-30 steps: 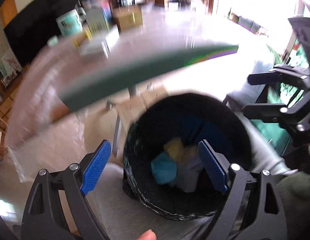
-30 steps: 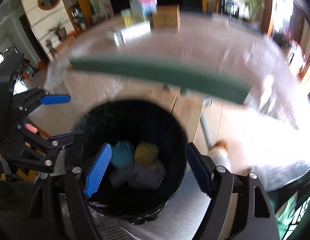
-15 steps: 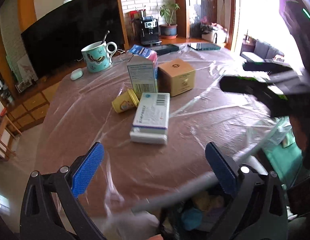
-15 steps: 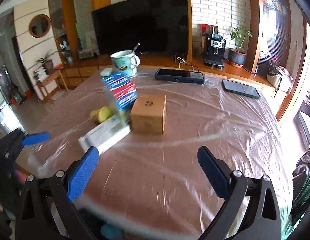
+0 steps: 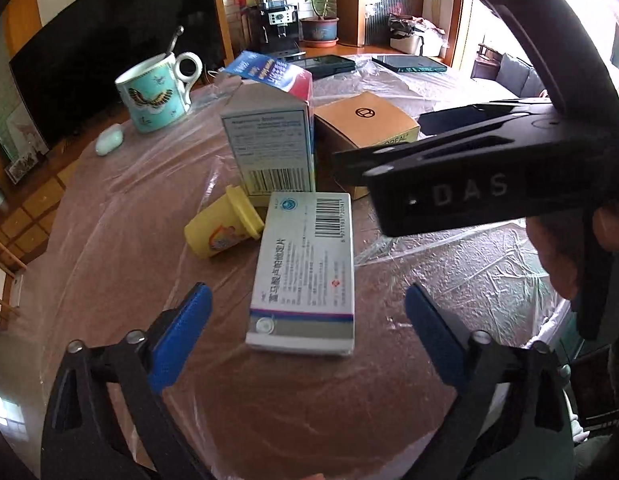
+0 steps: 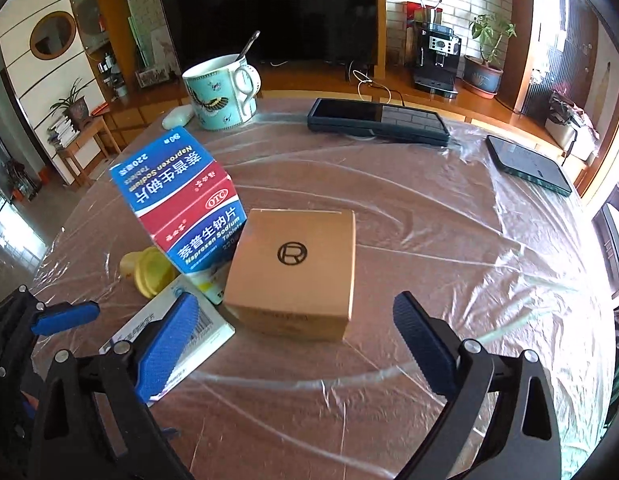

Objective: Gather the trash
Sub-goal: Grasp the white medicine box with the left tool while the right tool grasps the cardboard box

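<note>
1. Left gripper [image 5: 307,334]: jaws closing, nothing gripped; flat white medicine box [image 5: 305,270] lies on table between them.
2. Right gripper [image 6: 295,344]: jaws closing, empty, framing tan box [image 6: 295,272]; only here, second phone [image 6: 527,164].

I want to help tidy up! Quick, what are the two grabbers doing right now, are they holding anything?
Left gripper: open, jaws closing, holding nothing; the white box lies ahead.
Right gripper: open, jaws closing, holding nothing; the brown box sits ahead.

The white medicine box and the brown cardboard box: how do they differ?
The white medicine box lies flat, long and thin, printed with barcode and text. The brown cardboard box is squat, nearly cubic, plain apart from a round logo. Both are closed cartons on the plastic-covered table.
</note>
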